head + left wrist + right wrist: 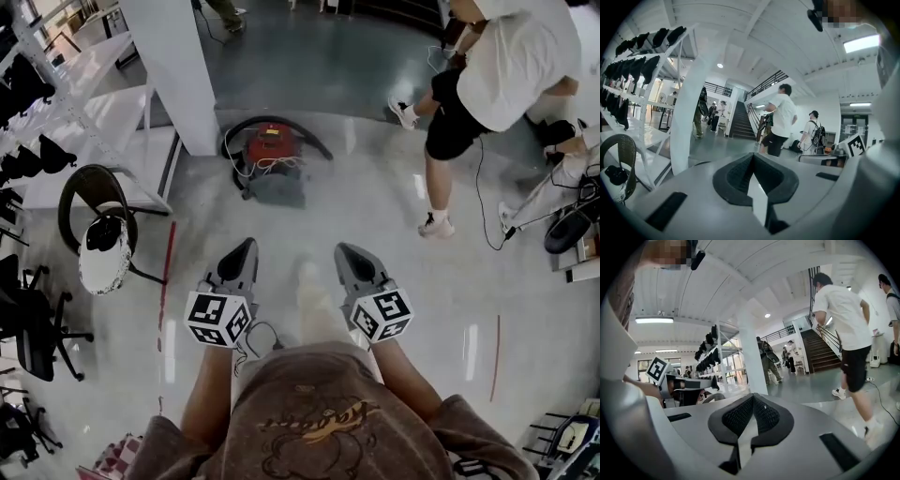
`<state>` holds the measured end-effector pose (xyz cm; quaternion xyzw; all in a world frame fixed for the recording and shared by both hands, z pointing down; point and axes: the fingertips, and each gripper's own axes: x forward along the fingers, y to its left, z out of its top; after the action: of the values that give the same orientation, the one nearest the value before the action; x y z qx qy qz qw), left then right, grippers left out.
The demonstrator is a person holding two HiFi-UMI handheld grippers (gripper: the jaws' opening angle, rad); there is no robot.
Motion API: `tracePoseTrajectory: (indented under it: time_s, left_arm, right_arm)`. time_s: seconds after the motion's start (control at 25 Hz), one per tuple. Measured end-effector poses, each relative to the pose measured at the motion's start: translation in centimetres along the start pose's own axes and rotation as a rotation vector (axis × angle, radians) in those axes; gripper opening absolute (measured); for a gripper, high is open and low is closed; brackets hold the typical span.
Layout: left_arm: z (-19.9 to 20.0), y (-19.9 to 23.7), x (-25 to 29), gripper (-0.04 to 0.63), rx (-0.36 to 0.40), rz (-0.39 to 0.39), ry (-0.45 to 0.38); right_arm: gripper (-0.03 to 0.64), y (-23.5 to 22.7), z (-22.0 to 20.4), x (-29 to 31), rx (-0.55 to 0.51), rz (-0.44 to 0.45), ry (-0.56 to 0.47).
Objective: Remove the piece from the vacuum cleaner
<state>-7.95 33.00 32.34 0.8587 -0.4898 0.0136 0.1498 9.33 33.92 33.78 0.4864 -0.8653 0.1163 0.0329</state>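
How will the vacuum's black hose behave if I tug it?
Probably floppy: the black hose curls loosely round the red vacuum cleaner. That body may slide on the glossy floor. The white cord heaped on it could snag.

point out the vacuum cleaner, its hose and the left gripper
vacuum cleaner (272,148): head view, red body
hose (281,118): head view, top of black arc
left gripper (247,246): head view, tip of its shut jaws

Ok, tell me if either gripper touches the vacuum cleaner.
No, the left gripper and right gripper hover shut, well short of the red vacuum cleaner.
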Motion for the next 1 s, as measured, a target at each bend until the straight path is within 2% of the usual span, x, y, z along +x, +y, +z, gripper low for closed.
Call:
tracePoseTrajectory:
  time_s: [0.36,0.76,1.0]
  left_arm:
    - [2.5,4.1,9.1,0.003,-0.015,0.028,0.017]
    - [6.7,9.5,19.7,0.003,-0.047,0.103,0.001]
    - [8.1,11.4,24.2,0.003,-0.056,0.132,-0.013]
  right_arm:
    - [0.000,-6.2,2.2,8.6,0.017,0.023,0.015]
    - [0.000,-13.4,6.2,19.6,0.017,0.108,0.035]
    - [0.000,-16.2,7.7,24.1,0.014,0.153,0.037]
